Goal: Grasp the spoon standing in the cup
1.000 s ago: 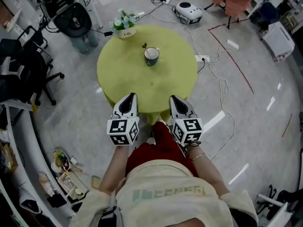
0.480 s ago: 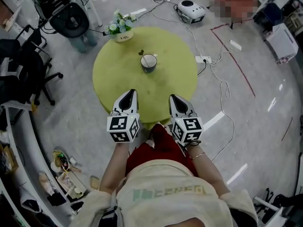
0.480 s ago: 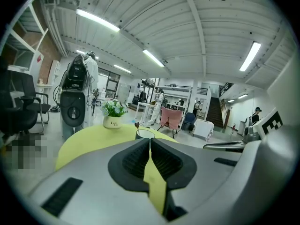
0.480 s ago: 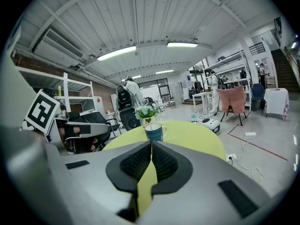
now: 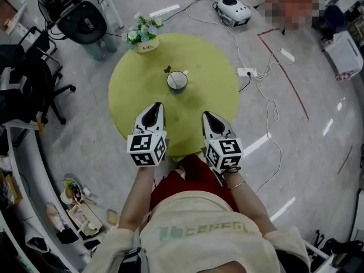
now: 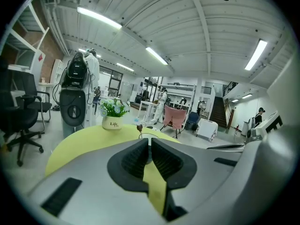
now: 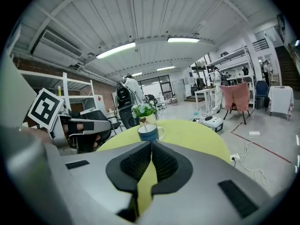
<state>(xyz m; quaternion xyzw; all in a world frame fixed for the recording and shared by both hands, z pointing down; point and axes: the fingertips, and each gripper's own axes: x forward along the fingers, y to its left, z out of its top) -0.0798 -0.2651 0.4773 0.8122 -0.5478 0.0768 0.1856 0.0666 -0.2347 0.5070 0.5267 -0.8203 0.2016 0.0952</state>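
Spoon [image 5: 168,70] stands in the cup [image 5: 177,81], bowl down and out of sight, only the dark handle end showing above the rim. Long axis near upright, leaning a little toward the cup's far-left rim, the side facing the flower pot [image 5: 142,36]. From the right gripper view the handle [image 7: 142,122] rises just left of centre over the cup [image 7: 149,132], and the cup's ear points right. Cup sits on the round yellow-green table [image 5: 222,95], a bit beyond centre from the person. Both grippers hang over the near edge, well apart from the cup, which lies ahead of and between them. Left gripper [image 5: 154,108]: pads pressed together, nothing between them; the spoon tip [image 6: 139,126] shows just above its closed jaws, slightly left of their line. Right gripper [image 5: 209,118]: also closed, empty, with the cup almost straight ahead. Left looks a shade nearer, and the handle leans to its side. Judgement: whichever gripper goes must first open its jaws, travel forward over the table, then come in level across the handle above the rim, since a pinch from the side suits an upright shaft.
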